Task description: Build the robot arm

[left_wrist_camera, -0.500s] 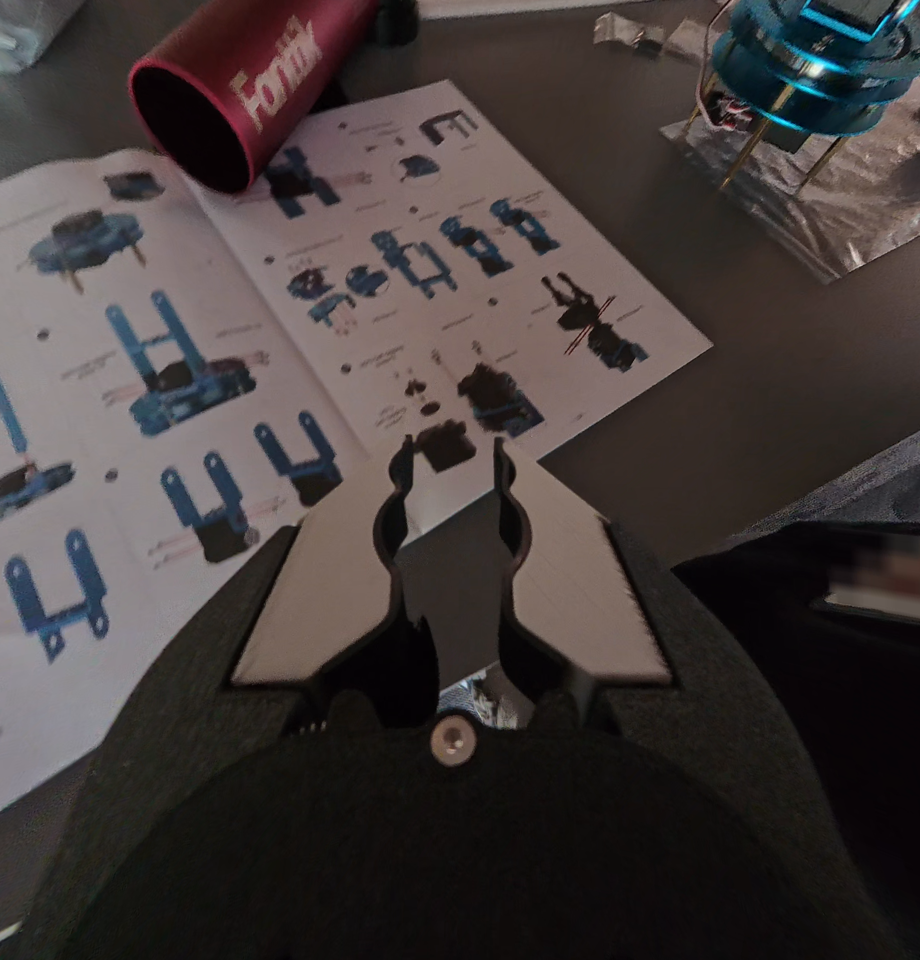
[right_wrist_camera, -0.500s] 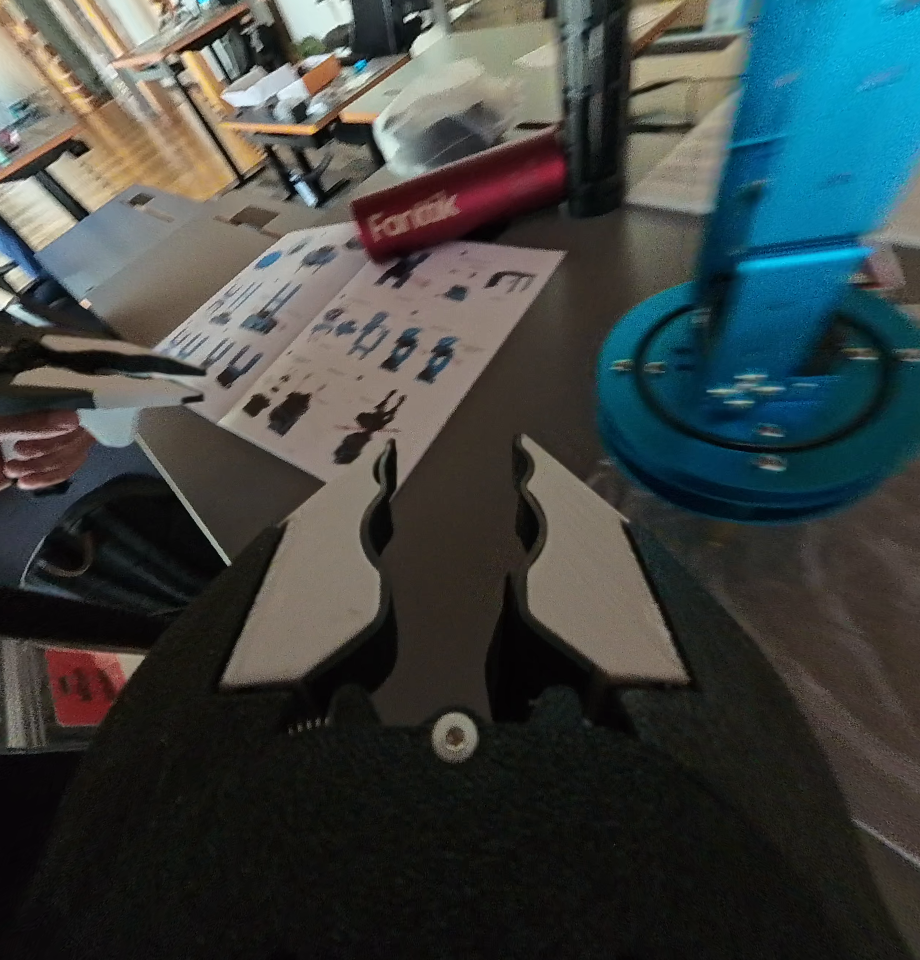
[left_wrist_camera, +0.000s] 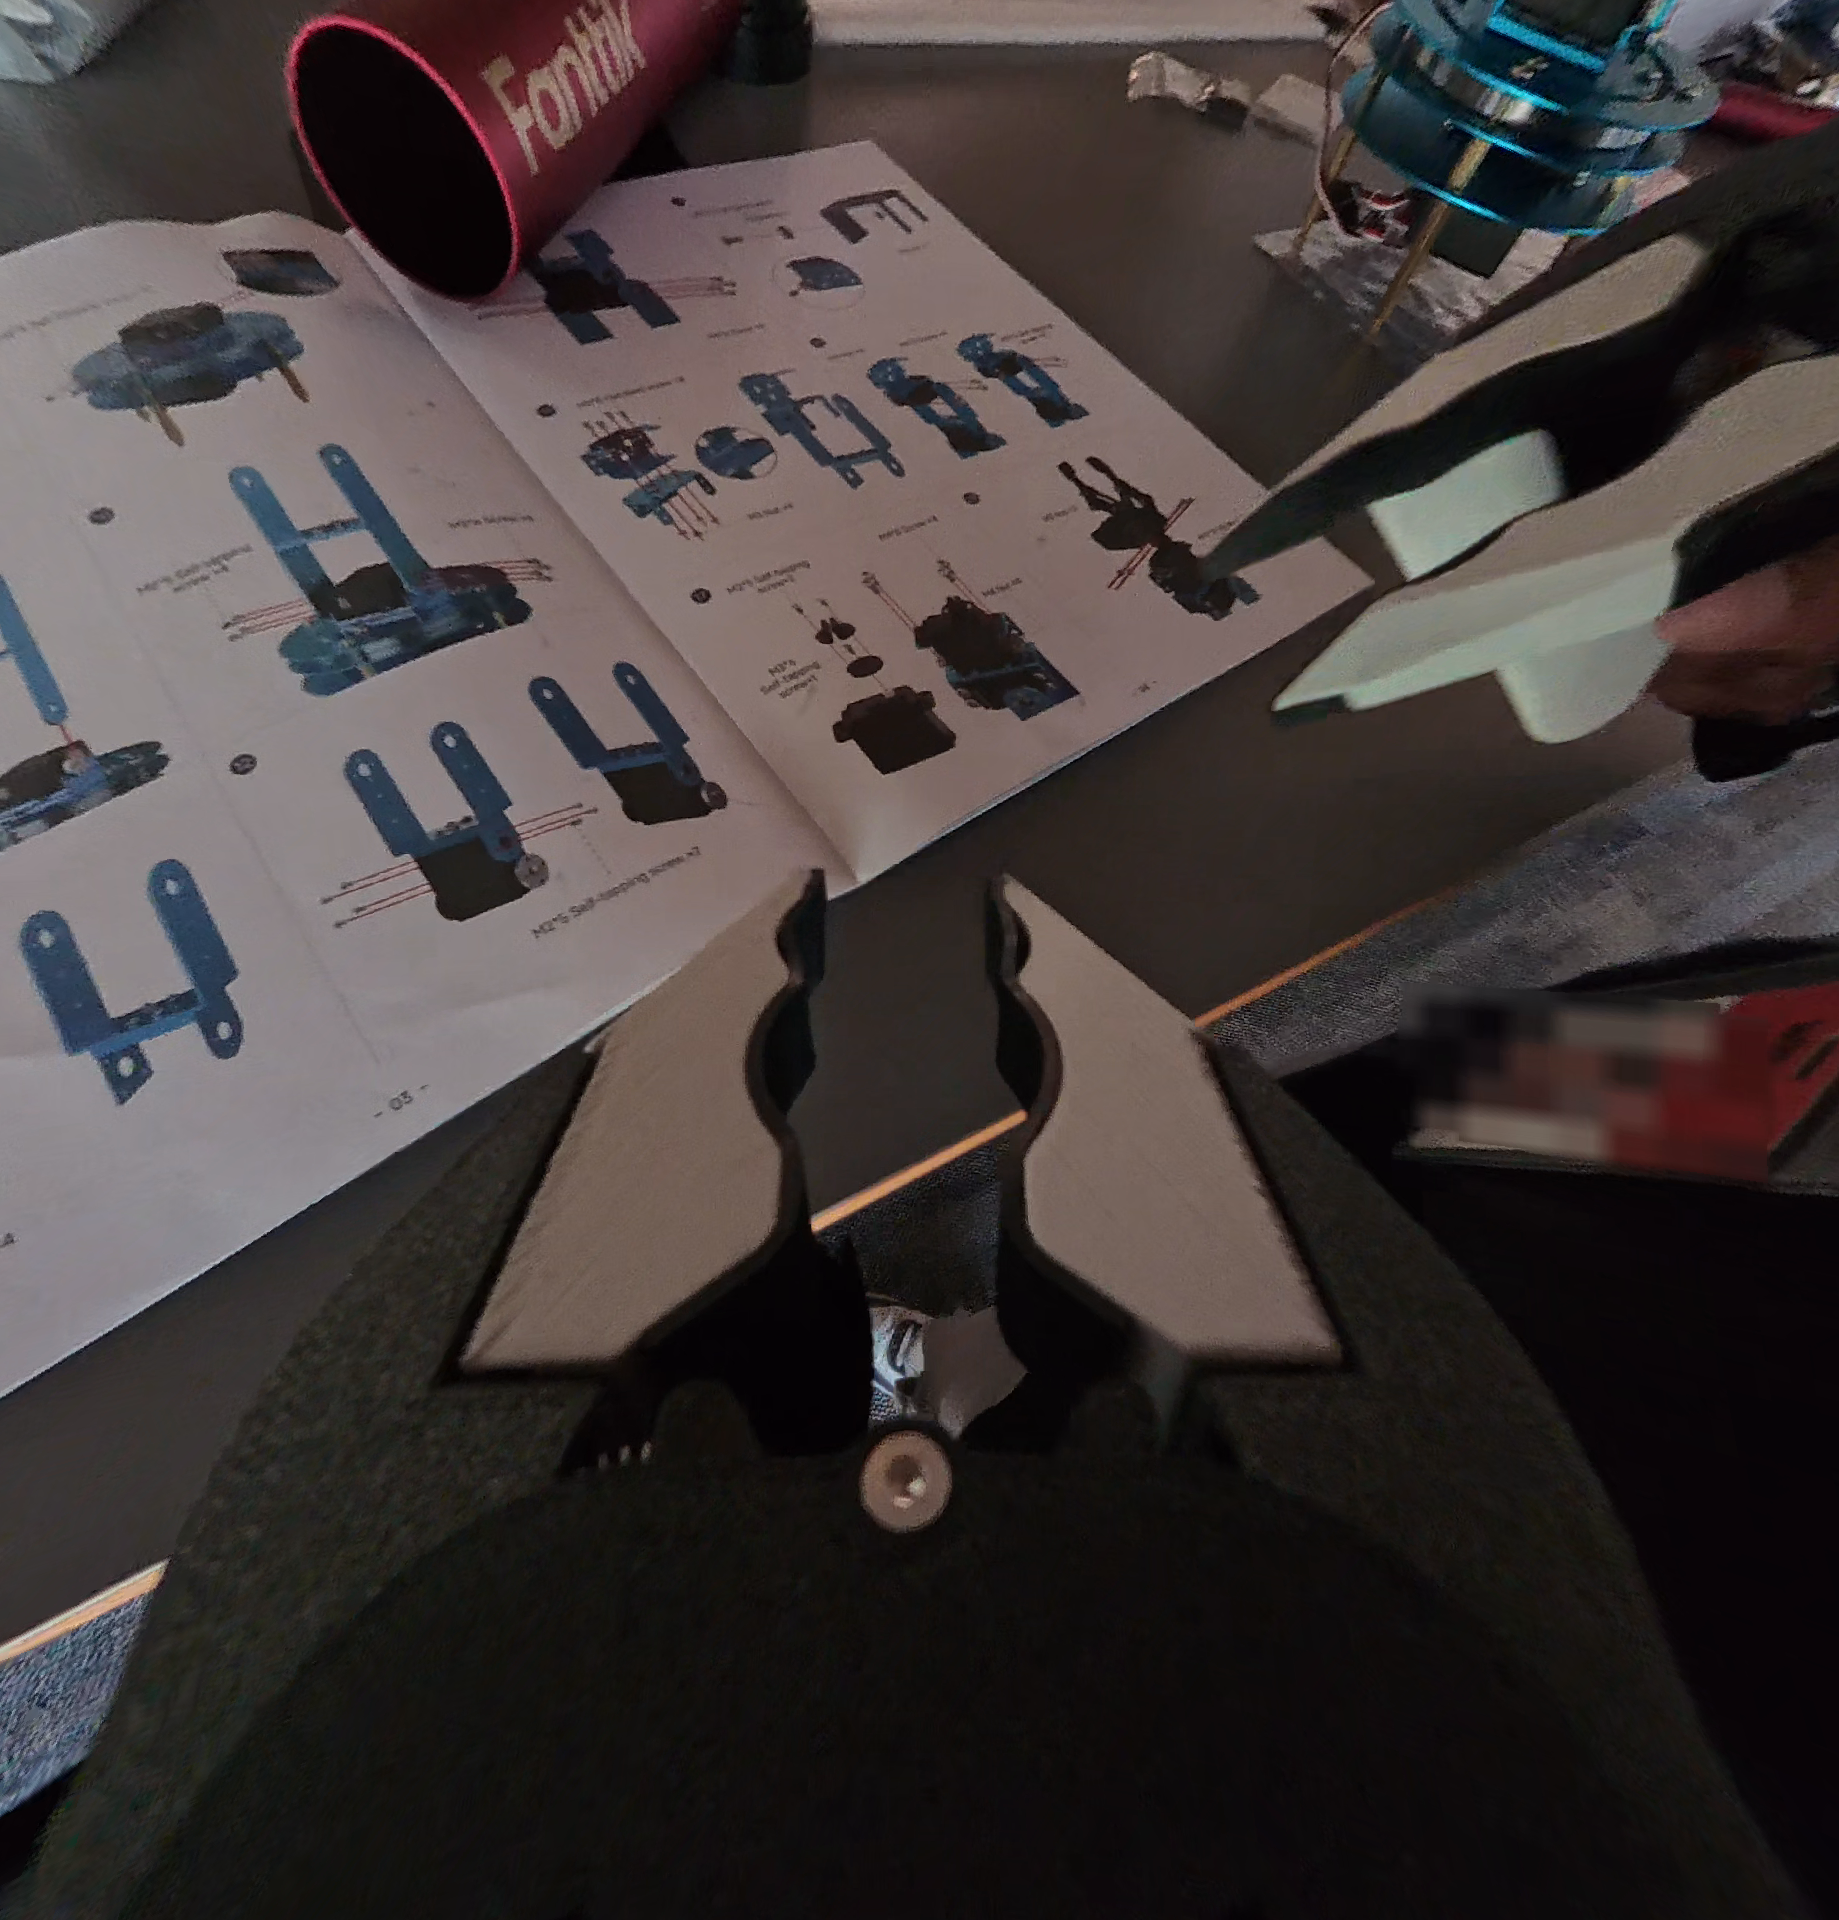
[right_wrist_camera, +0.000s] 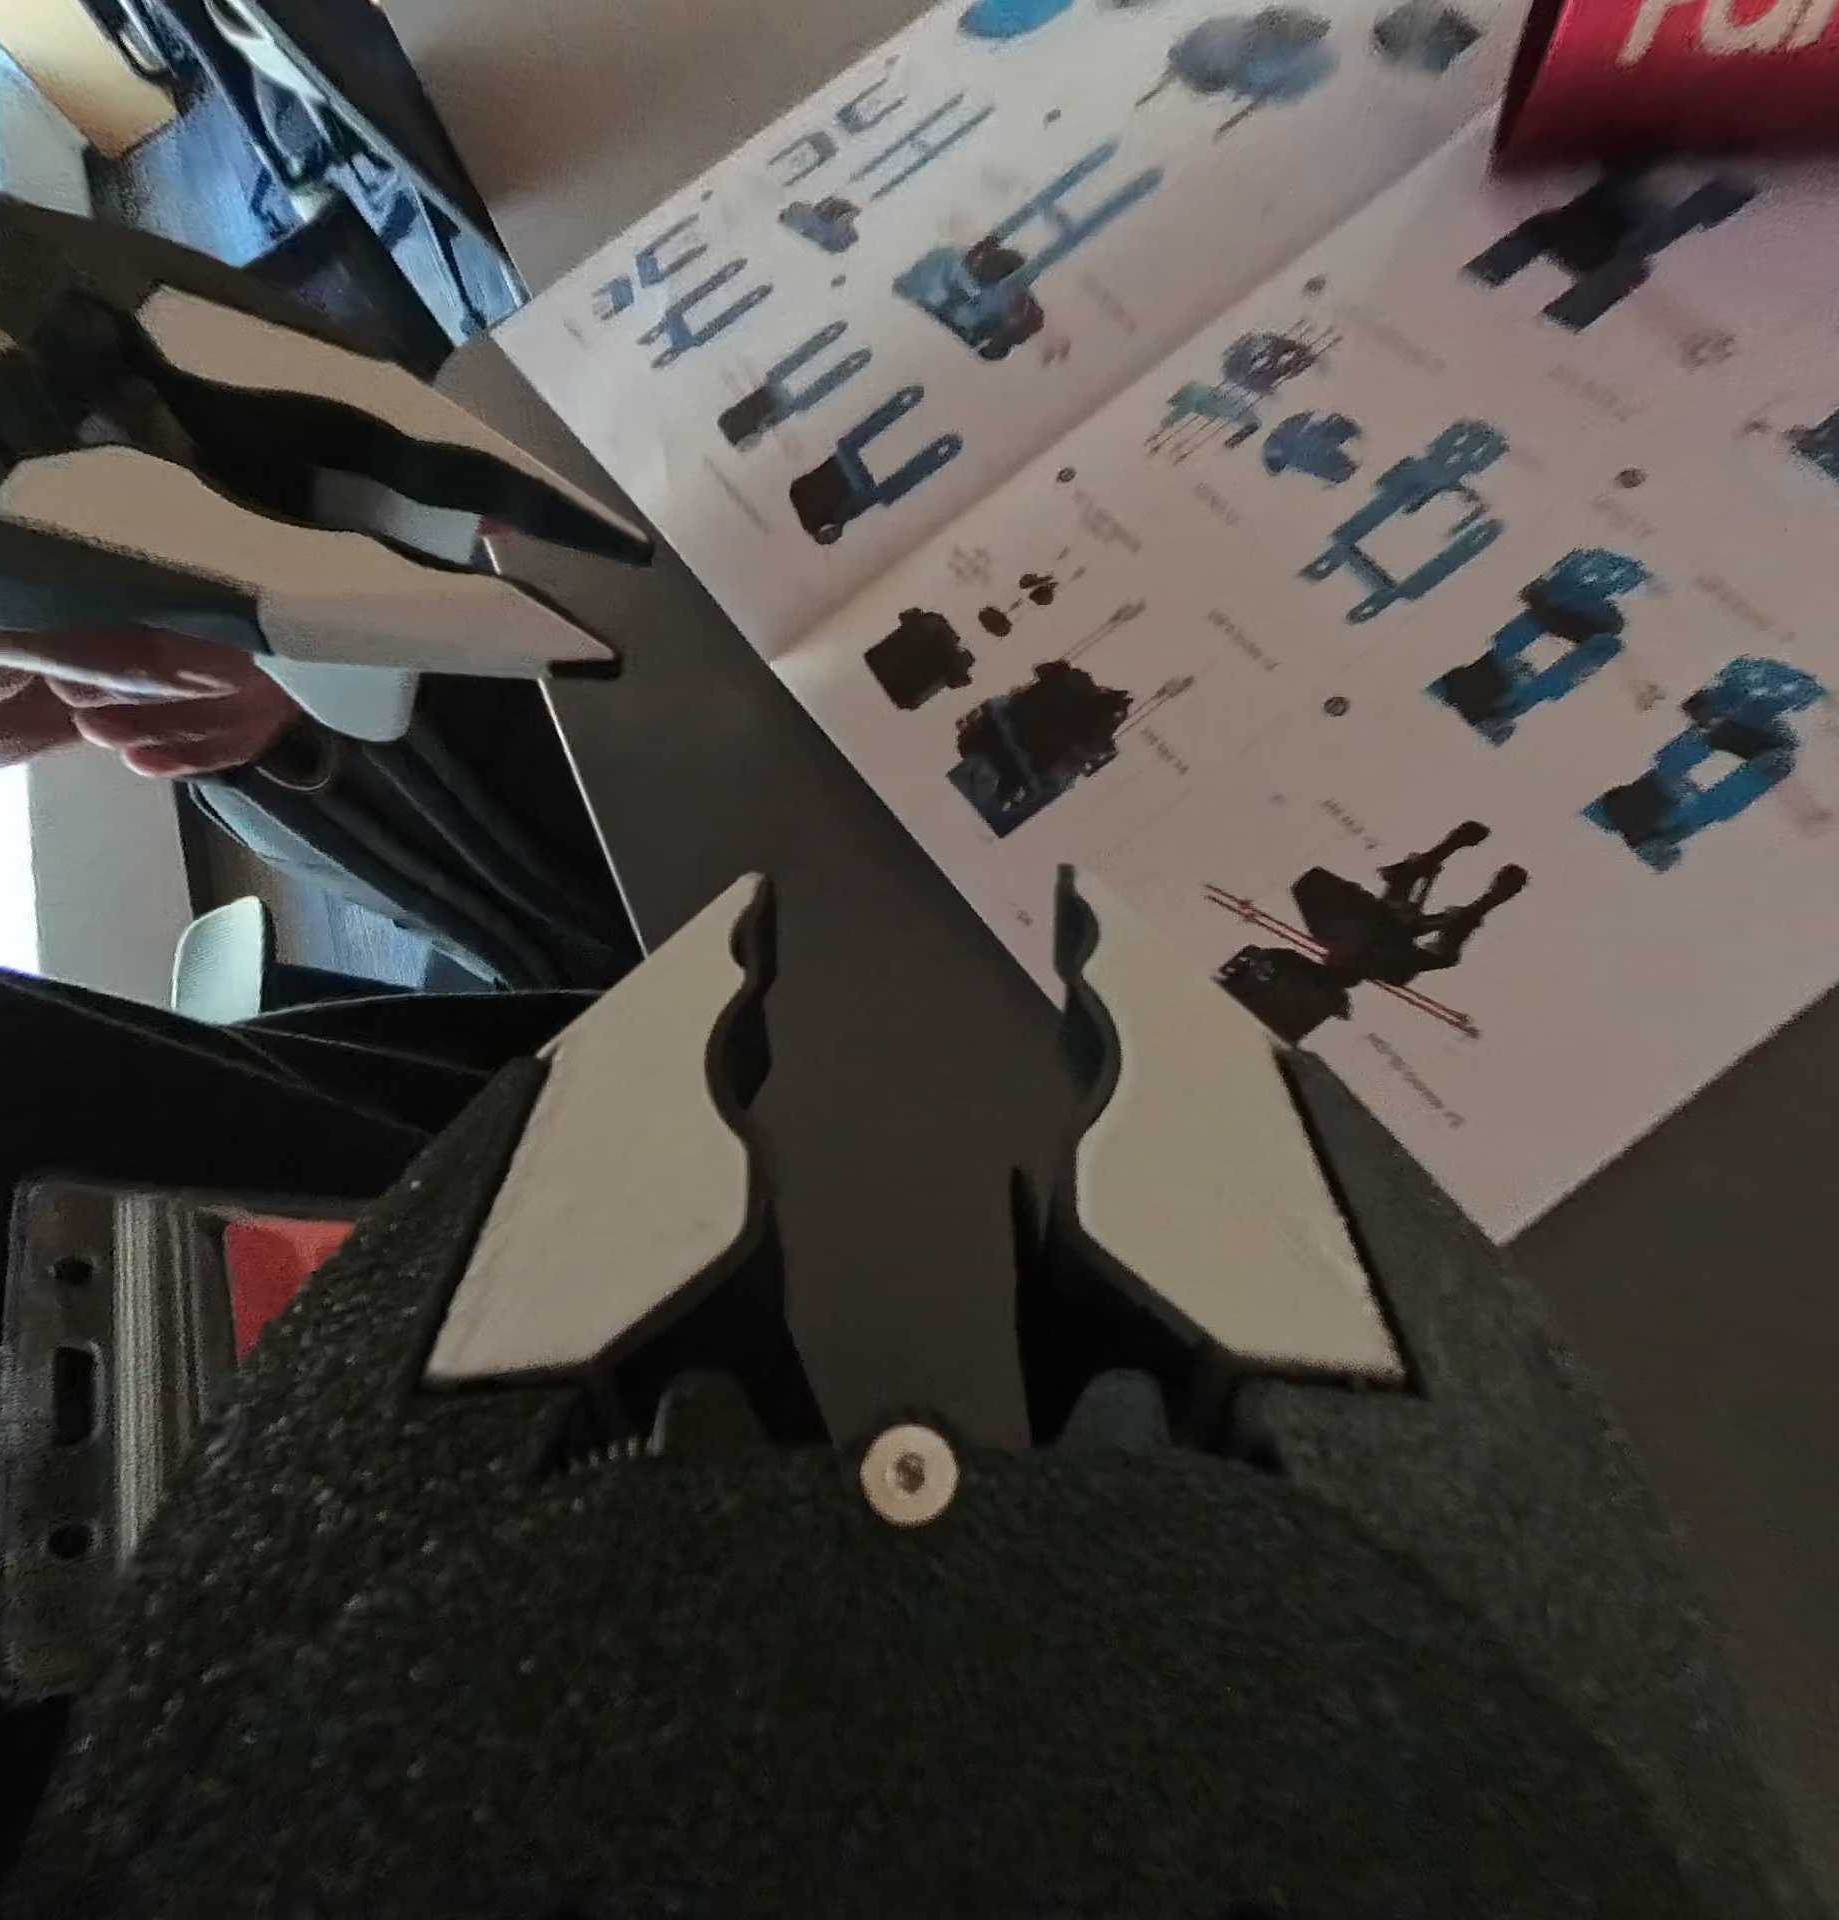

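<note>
The left gripper (left_wrist_camera: 904, 899) hangs over the near edge of the dark table (left_wrist_camera: 1154, 831), its two fingers apart with nothing between them; its tips are just before the near corner of the open instruction booklet (left_wrist_camera: 603, 582), not touching the paper. The right gripper (right_wrist_camera: 915, 894) is also spread open and empty; it hovers low over the bare table just beside the right page of the booklet, and its right fingertip (right_wrist_camera: 1066, 883) stands at the edge of that page, though I cannot tell if it touches. In the left wrist view the right gripper (left_wrist_camera: 1247, 623) comes in from the right side, held by a hand (left_wrist_camera: 1767, 644), with its upper tip over a dark drawing near the outer edge of the page. In the right wrist view the left gripper (right_wrist_camera: 624, 603) shows at the left, over the table edge, also with a hand (right_wrist_camera: 115, 696) behind it. Farther away a dark red tube (left_wrist_camera: 499, 125) lies on its side across the top of the booklet, its open mouth facing us; at the far right a blue round assembly (left_wrist_camera: 1517, 114) stands on thin brass legs upon a crinkled silver sheet (left_wrist_camera: 1341, 291).
</note>
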A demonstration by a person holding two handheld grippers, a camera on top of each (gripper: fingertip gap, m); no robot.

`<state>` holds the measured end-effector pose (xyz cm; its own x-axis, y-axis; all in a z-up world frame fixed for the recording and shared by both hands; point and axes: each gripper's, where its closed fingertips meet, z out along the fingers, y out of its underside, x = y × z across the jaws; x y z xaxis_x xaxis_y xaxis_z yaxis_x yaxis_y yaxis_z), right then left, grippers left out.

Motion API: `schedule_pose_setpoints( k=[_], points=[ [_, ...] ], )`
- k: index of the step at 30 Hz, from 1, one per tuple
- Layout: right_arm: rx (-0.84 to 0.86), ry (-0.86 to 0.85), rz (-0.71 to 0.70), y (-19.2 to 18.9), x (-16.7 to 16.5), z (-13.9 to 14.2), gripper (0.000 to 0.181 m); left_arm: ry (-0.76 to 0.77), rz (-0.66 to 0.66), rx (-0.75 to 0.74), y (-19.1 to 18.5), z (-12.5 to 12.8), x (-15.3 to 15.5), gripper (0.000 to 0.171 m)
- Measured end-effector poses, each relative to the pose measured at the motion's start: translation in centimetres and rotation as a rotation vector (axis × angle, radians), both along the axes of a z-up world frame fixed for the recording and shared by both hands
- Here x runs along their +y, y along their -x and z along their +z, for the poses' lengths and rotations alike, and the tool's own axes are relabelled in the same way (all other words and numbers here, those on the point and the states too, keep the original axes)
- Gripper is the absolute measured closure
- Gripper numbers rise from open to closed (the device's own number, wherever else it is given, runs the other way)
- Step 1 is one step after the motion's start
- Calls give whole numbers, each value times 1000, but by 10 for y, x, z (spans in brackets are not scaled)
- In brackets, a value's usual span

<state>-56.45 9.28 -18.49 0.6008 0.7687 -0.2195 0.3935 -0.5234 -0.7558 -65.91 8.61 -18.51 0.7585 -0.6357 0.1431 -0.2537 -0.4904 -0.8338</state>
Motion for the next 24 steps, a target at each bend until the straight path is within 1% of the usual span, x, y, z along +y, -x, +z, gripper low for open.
schedule_pose_setpoints(
  k=[1, 3, 4, 5, 7, 8, 11, 15, 17, 18, 19, 24],
  points=[
    [8, 7, 8, 6, -1, 0, 124, -2, -16, -5, 0, 0, -2, 142],
    [35, -10, 43, 18, -4, 4, 139, 12, -42, -11, 0, -4, -6, 141],
    [16, -22, 51, 21, -3, 3, 140, 23, -49, -13, 1, -6, -6, 141],
    [-18, -33, 52, 22, -2, 0, 137, 26, -49, -15, 3, -7, -5, 141],
    [-63, -58, 62, 25, 1, -2, 139, 30, -55, -34, 6, -6, -4, 141],
    [-68, -67, 67, 27, 2, -2, 141, 33, -50, -47, 8, -5, -2, 141],
    [-64, -68, 61, 33, 4, -1, 139, 62, -52, -92, 11, -2, 3, 141],
    [-94, -143, 24, 30, 15, 1, 138, 68, -68, -99, 15, -3, 8, 141],
    [-103, -175, 14, 28, 18, 2, 143, 55, -68, -80, 17, -4, 12, 141],
    [-99, -174, 15, 27, 17, 3, 140, 54, -66, -76, 18, -4, 14, 141],
    [-94, -166, 14, 27, 17, 3, 143, 55, -68, -79, 17, -3, 15, 142],
    [-85, -148, -22, 12, 13, 8, 144, 59, -110, -85, 3, -3, 19, 142]
  ],
)
